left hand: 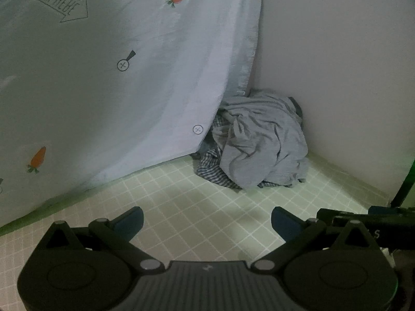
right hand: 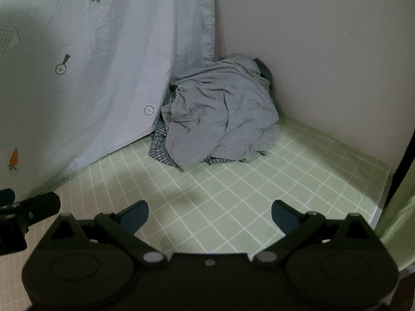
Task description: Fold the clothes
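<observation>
Both grippers, left (left hand: 207, 223) and right (right hand: 210, 217), are hovering side by side over the green mat (right hand: 233, 202) with fingers spread and empty, likely ready to reach, while the clothes (right hand: 220, 119) are lying crumpled in the far corner against the sheet (right hand: 103, 77).

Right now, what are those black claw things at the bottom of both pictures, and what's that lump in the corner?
Those claws are grabbing tools that a person holds, one in each hand. A small camera sits on each tool and looks out along its two fingers, so you get one picture from the left tool and one from the right tool. Both tools are open and hold nothing. The lump is a pile of clothes waiting to be folded: a grey shirt lying over a striped cloth. It sits on a green checked mat in the corner, beside a hanging sheet printed with carrots.
</observation>
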The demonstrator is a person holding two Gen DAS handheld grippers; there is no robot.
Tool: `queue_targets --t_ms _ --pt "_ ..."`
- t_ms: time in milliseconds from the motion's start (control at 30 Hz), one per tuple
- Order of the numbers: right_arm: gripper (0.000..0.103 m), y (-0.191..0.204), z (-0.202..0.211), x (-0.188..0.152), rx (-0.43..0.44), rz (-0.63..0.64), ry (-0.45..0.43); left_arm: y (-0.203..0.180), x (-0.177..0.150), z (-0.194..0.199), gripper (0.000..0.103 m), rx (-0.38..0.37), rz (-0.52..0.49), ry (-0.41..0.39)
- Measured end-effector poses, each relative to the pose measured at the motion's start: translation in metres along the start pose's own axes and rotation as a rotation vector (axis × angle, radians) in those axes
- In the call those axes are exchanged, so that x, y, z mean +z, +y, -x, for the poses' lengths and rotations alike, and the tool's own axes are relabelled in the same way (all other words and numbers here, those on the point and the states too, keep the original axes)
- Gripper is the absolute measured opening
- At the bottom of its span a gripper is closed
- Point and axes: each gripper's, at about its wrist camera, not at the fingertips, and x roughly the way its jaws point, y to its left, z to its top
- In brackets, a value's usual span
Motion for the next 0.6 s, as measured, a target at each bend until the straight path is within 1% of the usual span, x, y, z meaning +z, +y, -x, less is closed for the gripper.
queue_targets --t_ms 133,367,600 --pt "0.102 -0.007 0.001 0.000 0.002 -0.010 0.002 0.002 -0.001 0.001 0.103 -0.010 -0.006 0.001" --pt "0.102 -0.003 0.005 0.001 -0.007 -0.019 0.001 0.014 -0.003 0.006 0.103 -0.029 -0.014 0.000" --pt "0.102 -0.007 0.005 0.002 0.001 -0.022 -0.004 0.010 -0.005 0.002 0.103 -0.030 -0.019 0.005"
